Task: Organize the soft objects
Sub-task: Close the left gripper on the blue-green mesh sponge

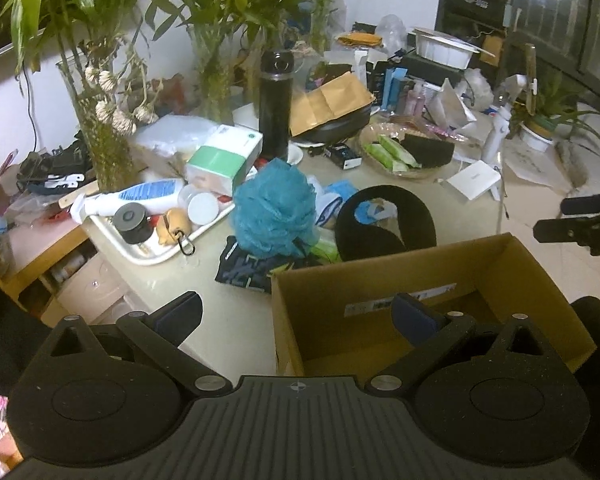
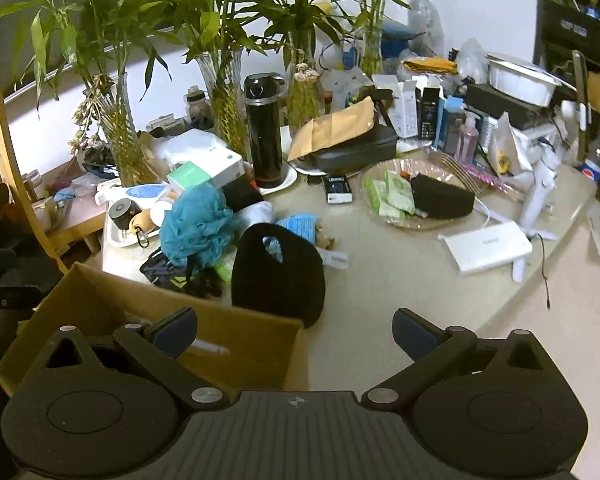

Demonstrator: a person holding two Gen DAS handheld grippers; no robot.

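In the left wrist view, your left tongs [image 1: 298,312] stand wide apart with nothing between them, hanging over the near left corner of the open brown cardboard box [image 1: 380,280]. What shows of the box floor is bare, so I judge that nothing soft has been packed yet. The soft things wait just beyond it on the pale bench [image 1: 228,320]: the teal mesh bath pouf [image 1: 274,206] at eleven o'clock of the box, resting on a dark folded printed cloth [image 1: 246,270], and the black U-shaped neck pillow [image 1: 384,220] at twelve o'clock, touching the box's far wall. At three o'clock of the view, part of your other tool pokes in above the floor.

In the right wrist view, your right tongs [image 2: 296,334] are likewise spread and empty, straddling the box's right corner. The black pillow lies at twelve o'clock of the tongs, just past the box wall, with the pouf at ten o'clock of it and the cloth beneath that. Everything remains to do: pillow, pouf and cloth all need lifting into the box, and the pillow looks the nearest first pick.
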